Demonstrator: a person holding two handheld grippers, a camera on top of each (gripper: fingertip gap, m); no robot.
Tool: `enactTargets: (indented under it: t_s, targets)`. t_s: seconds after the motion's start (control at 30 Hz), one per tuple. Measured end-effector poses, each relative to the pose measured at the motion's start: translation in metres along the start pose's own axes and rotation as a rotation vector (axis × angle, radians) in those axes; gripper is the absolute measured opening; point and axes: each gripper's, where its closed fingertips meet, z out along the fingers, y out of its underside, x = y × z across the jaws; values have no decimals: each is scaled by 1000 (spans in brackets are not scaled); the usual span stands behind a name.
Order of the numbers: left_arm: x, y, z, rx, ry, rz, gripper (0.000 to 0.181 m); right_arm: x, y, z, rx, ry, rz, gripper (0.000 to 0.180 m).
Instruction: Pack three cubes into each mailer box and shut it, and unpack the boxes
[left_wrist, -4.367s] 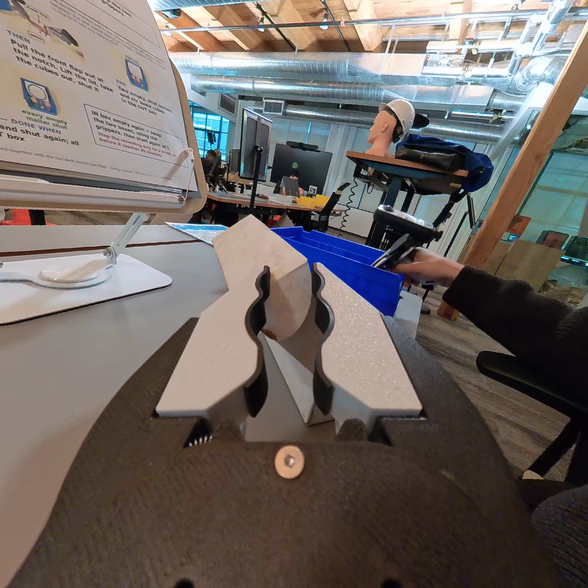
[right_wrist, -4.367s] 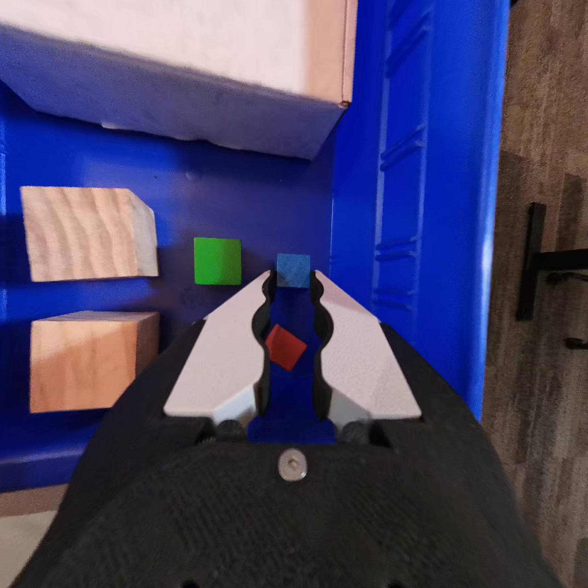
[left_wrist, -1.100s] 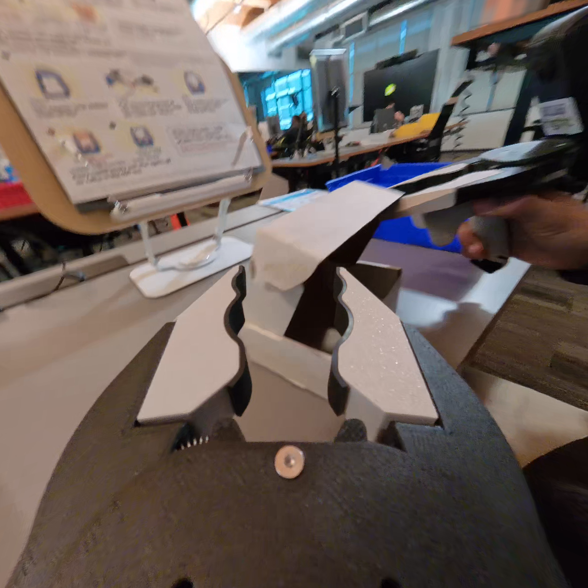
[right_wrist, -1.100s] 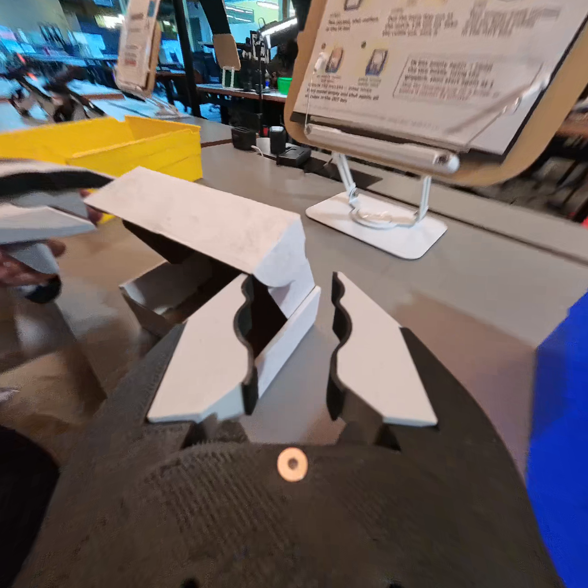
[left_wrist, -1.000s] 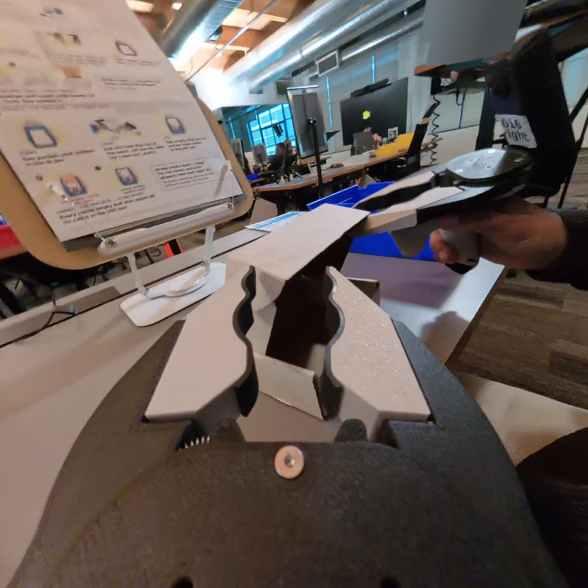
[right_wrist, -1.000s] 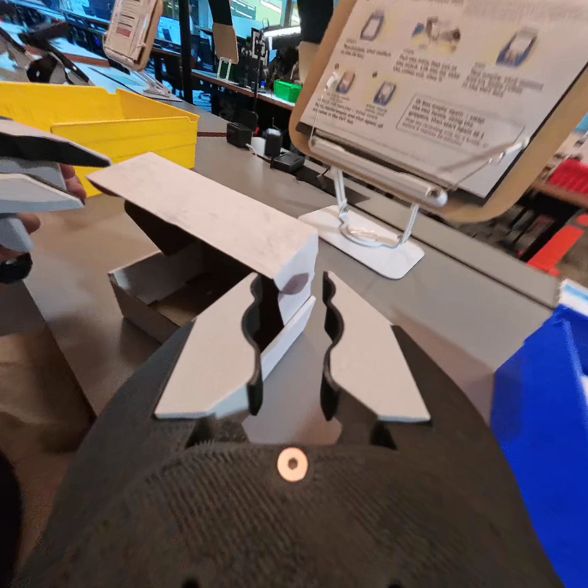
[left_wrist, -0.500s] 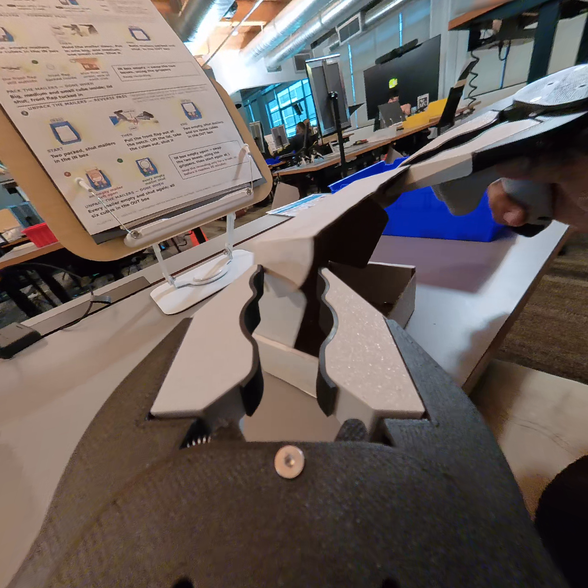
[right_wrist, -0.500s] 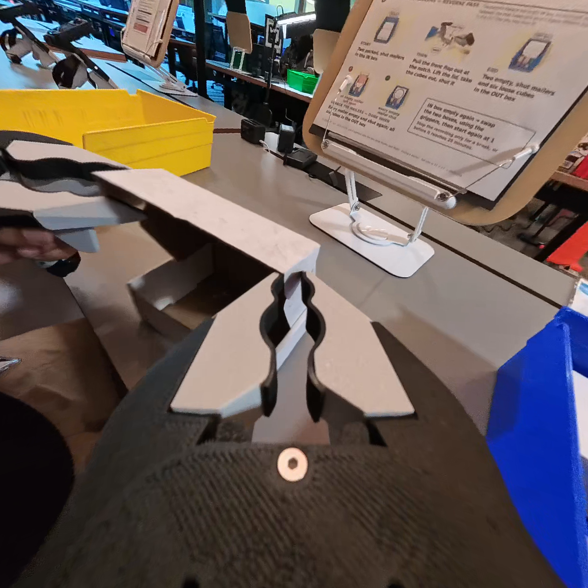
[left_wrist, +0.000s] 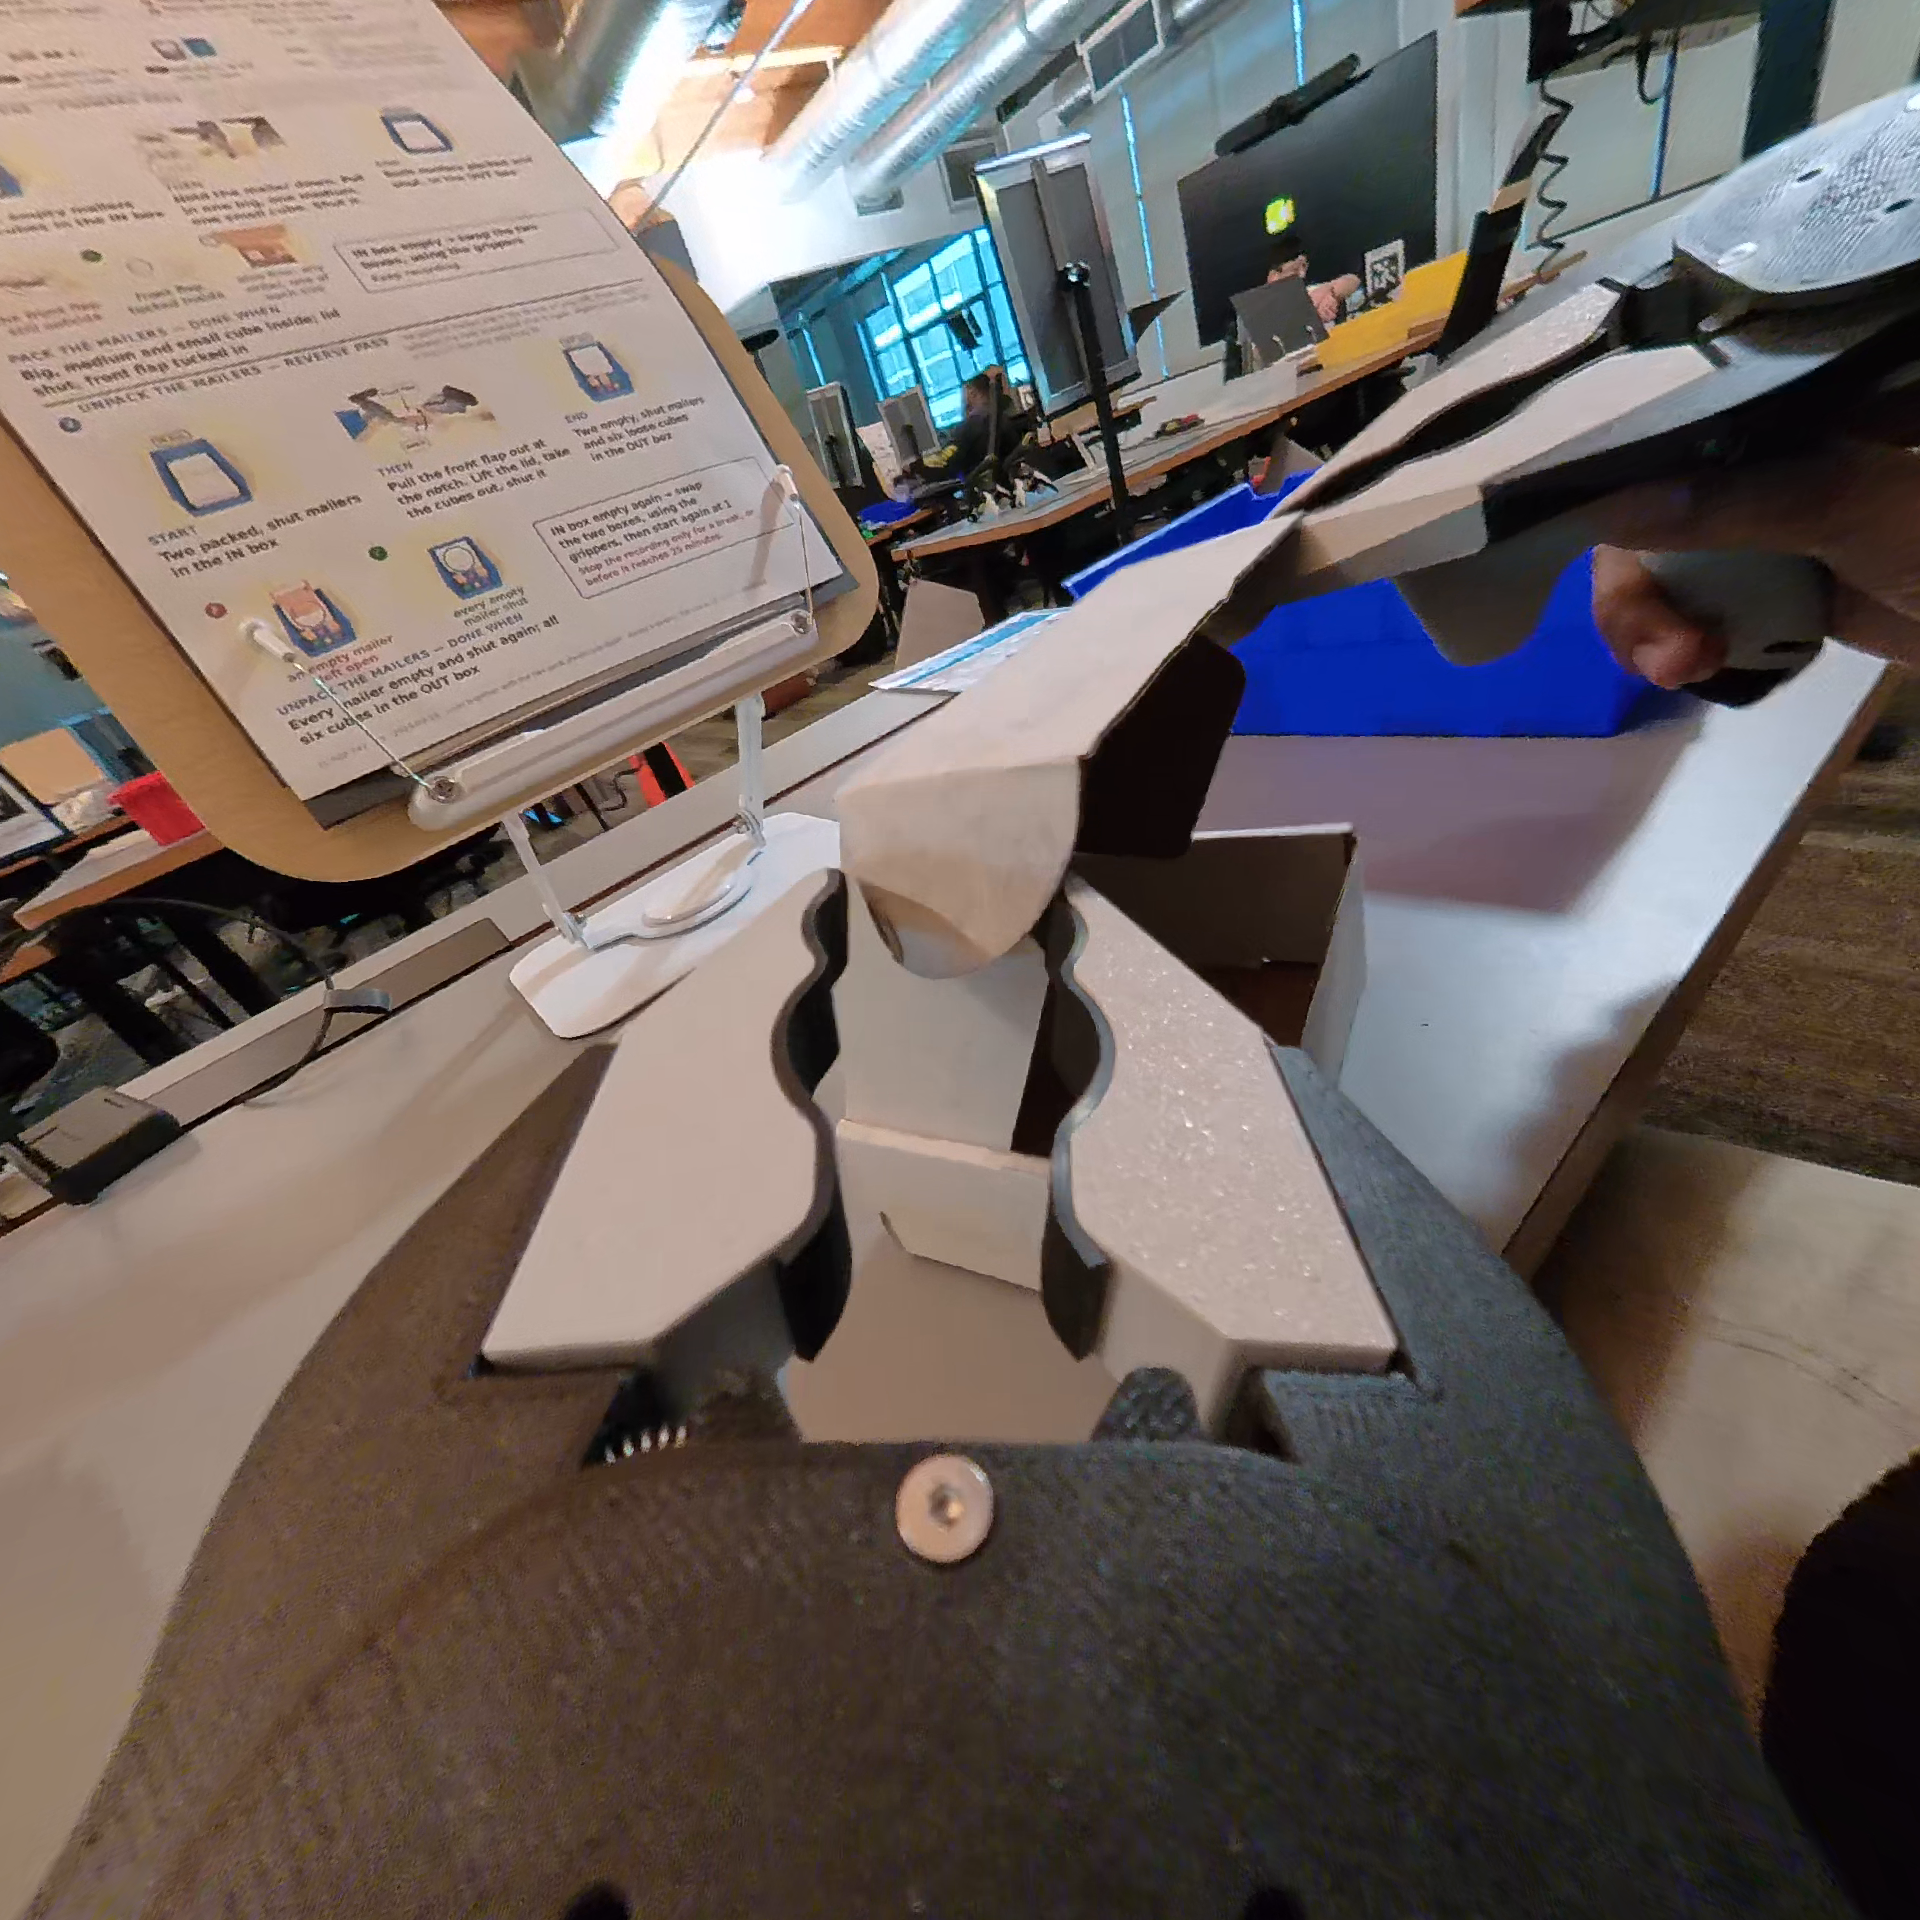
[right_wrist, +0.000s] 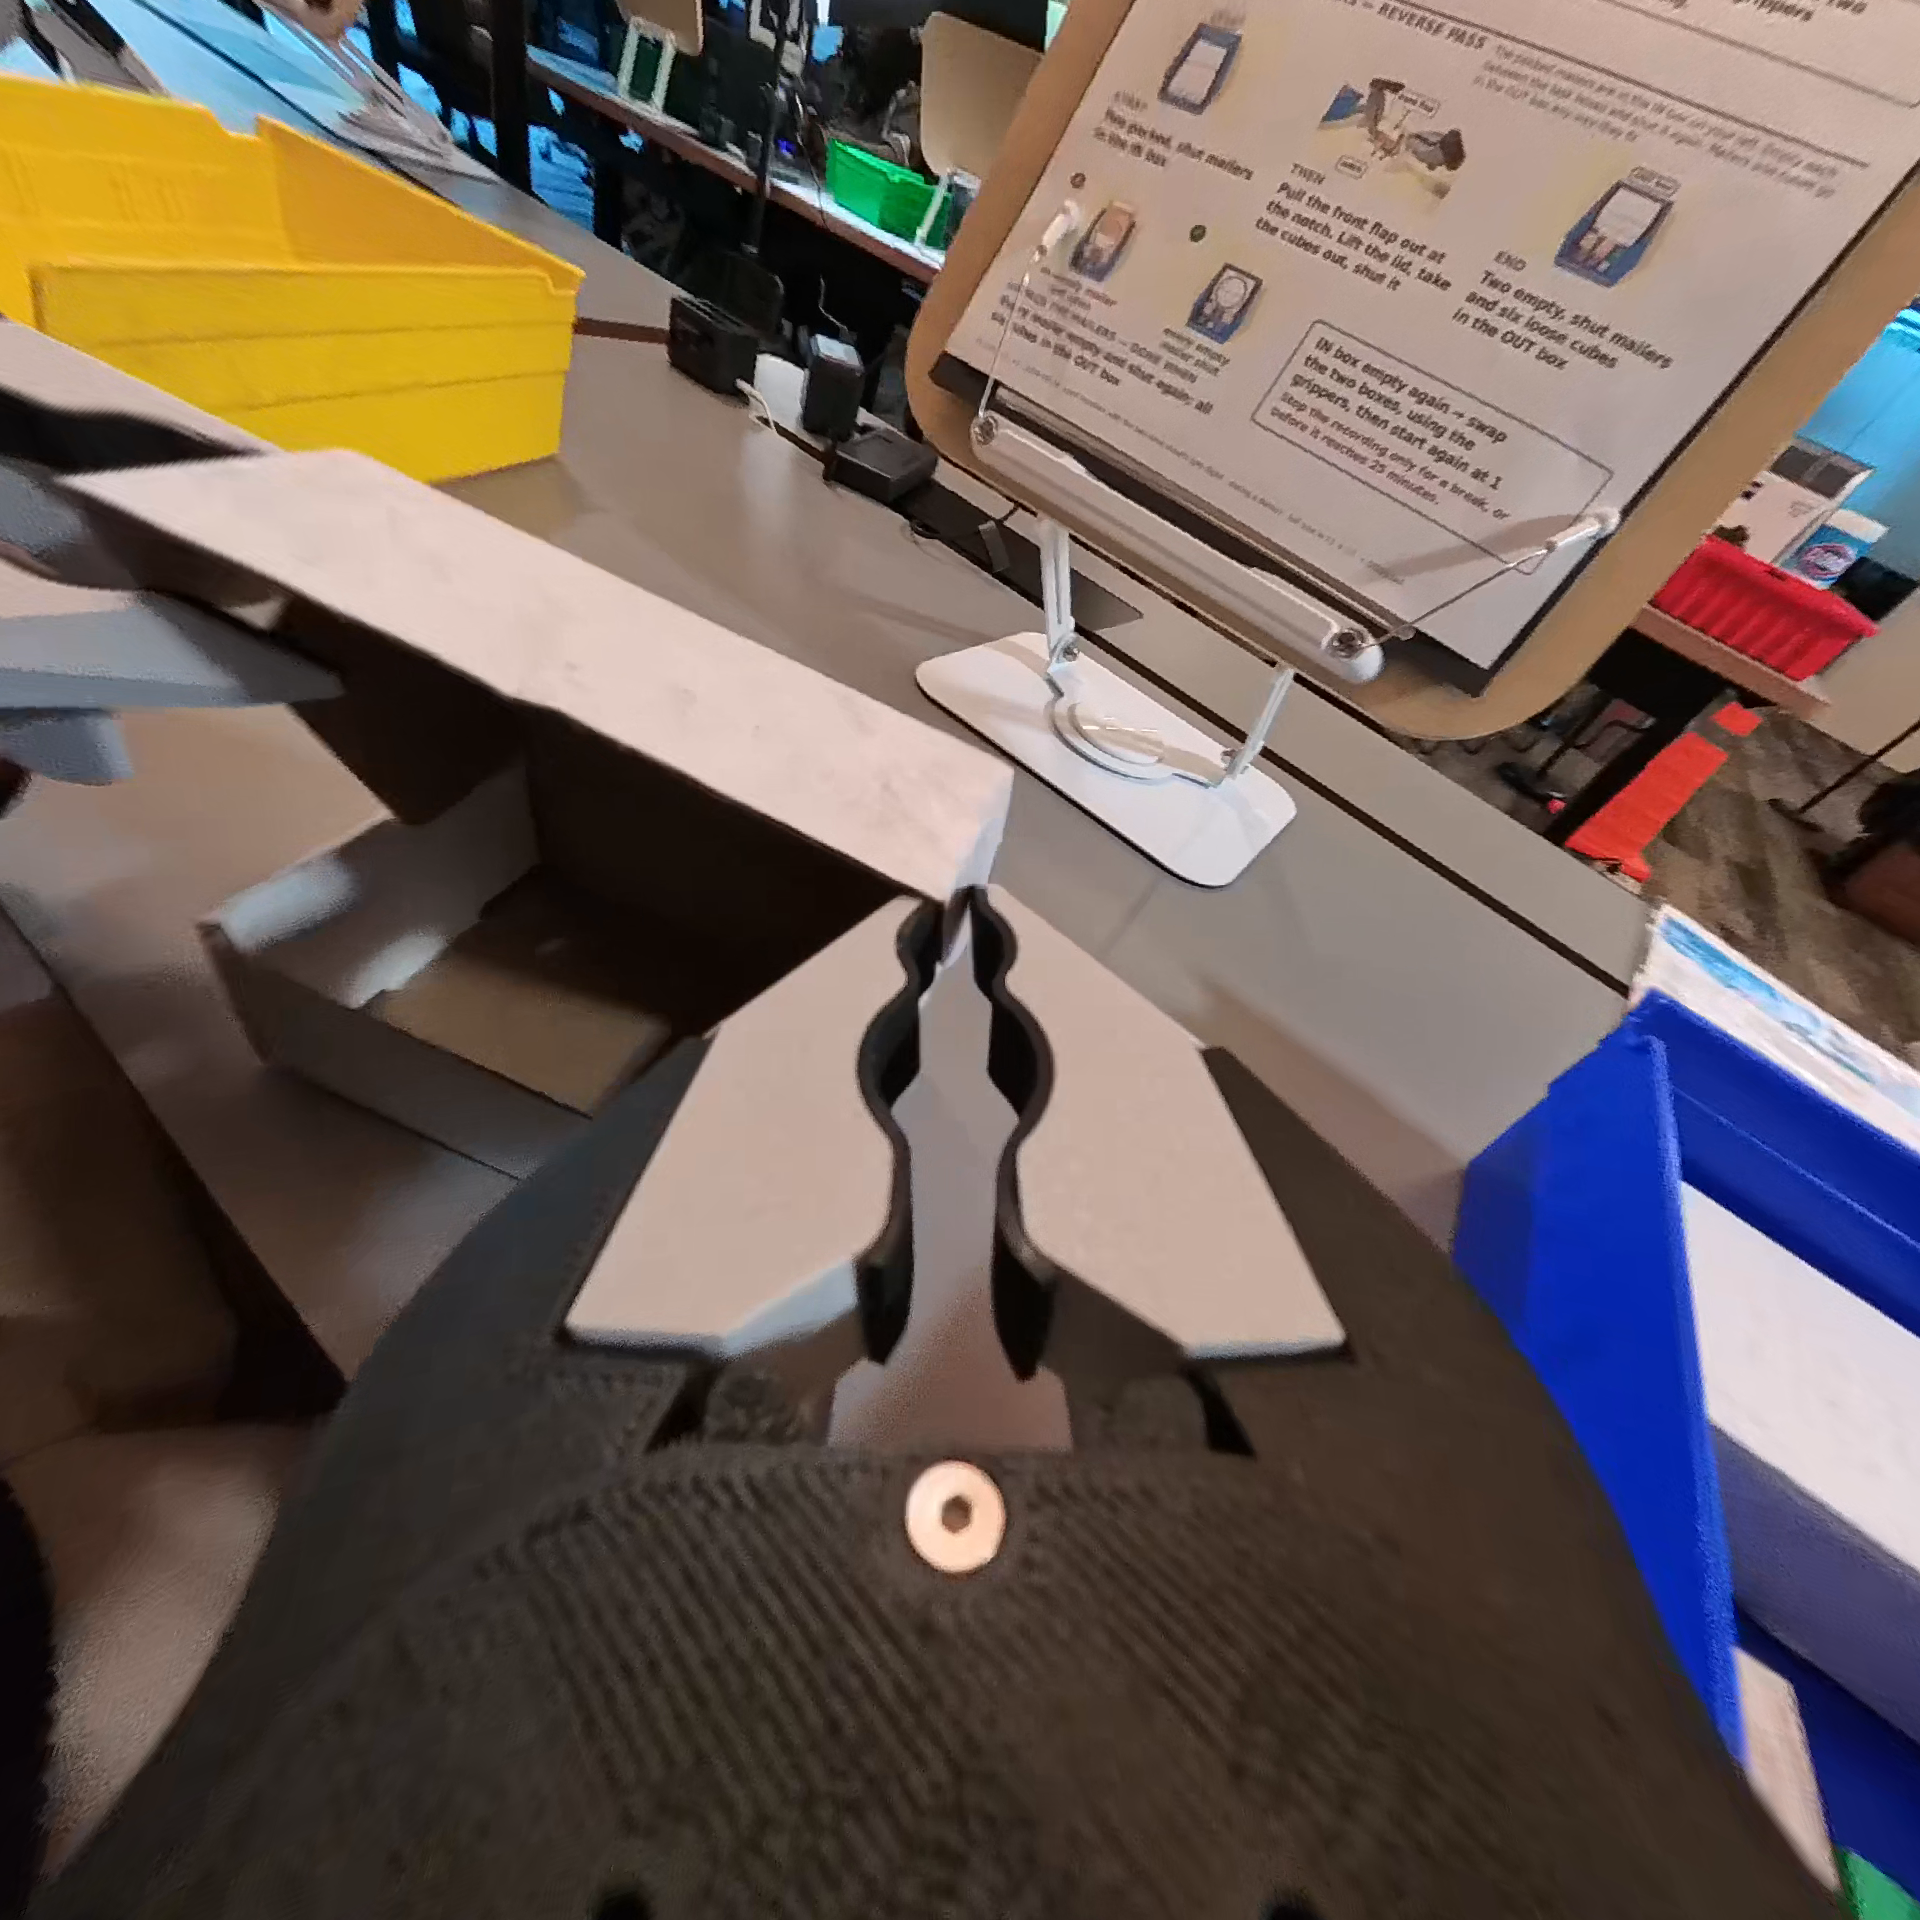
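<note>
**Q:** What did you have closest to you on the left side?

**A:** My left gripper (left_wrist: 940, 925) sat low over the grey table (left_wrist: 312, 1122), with its jaws around the front flap of the white mailer box (left_wrist: 1039, 769). The flap's rounded end lay between the tips. I couldn't tell whether the fingers (left_wrist: 1174, 1122) were actually pinching the card or only bracketing it; a gap showed lower down between them.

**Q:** And the right?

**A:** My right gripper (right_wrist: 958, 914) had its jaws pressed nearly together at the tips, nipping the far edge of the box's lid (right_wrist: 582, 634). From the left wrist view I saw that same gripper (left_wrist: 1340, 509) reach in from the right, a hand (left_wrist: 1683, 623) wrapped on its handle, the tips meeting the lid's raised edge.

**Q:** Where was the box itself?

**A:** It was on the table between the two grippers, lid (left_wrist: 1091, 665) lifted and tilted, the open tray (right_wrist: 436, 997) below it. I couldn't see cubes inside; the interior was shadowed.

**Q:** What lay beyond that?

**A:** Just behind the box stood a tan document stand (right_wrist: 1455, 665) on a white base (right_wrist: 1122, 769), carrying a printed instruction sheet (right_wrist: 1403, 270). A blue bin (right_wrist: 1600, 1299) sat at my right, touching the frame's edge, and it showed again behind the lid in the left view (left_wrist: 1382, 655). A yellow bin (right_wrist: 270, 312) rested farther along the table to the left, with small black chargers (right_wrist: 790, 374) beside it. Farther still were desks and monitors (left_wrist: 1049, 281).
</note>
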Motion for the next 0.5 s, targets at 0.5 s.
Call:
enactTargets:
  t_s: [0.5]
  targets:
    - [27, -11, -13, 14, 23, 29, 31, -1, 1, -2, 57, -37, 17, 22]
